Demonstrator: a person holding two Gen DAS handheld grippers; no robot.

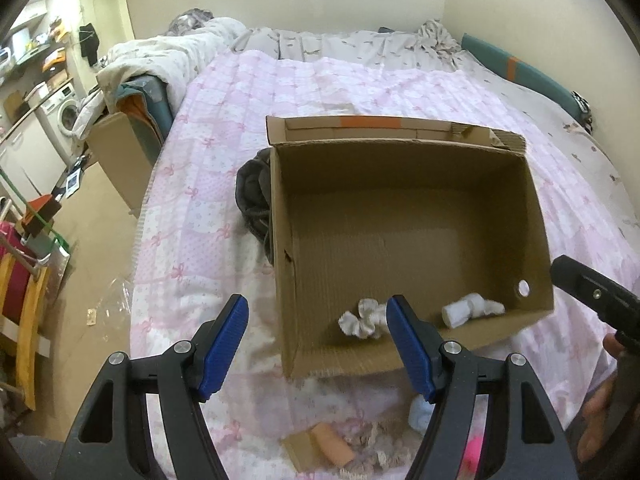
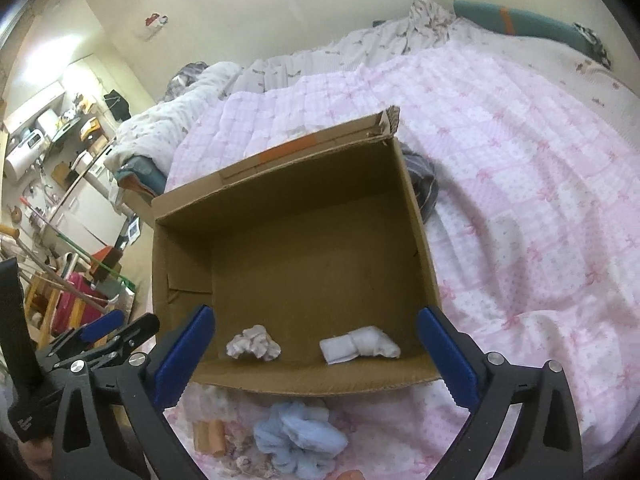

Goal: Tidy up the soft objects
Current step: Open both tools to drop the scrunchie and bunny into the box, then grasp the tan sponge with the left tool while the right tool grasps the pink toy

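Two white socks (image 2: 356,345) already lie in the box (image 2: 416,208) on the bed (image 2: 520,160). Both the left gripper (image 1: 316,344) and right gripper (image 2: 316,356) are held wide and empty. A blue sock (image 2: 298,436) before the box should probably be grasped next.

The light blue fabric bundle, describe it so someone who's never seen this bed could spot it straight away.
Start at the open cardboard box on the pink quilt. Just outside its near wall, on the quilt, lies the light blue fabric bundle, scrunched and ruffled. The two soft bundles inside the box are white, and the roll to its left is orange, so it is the only blue one.
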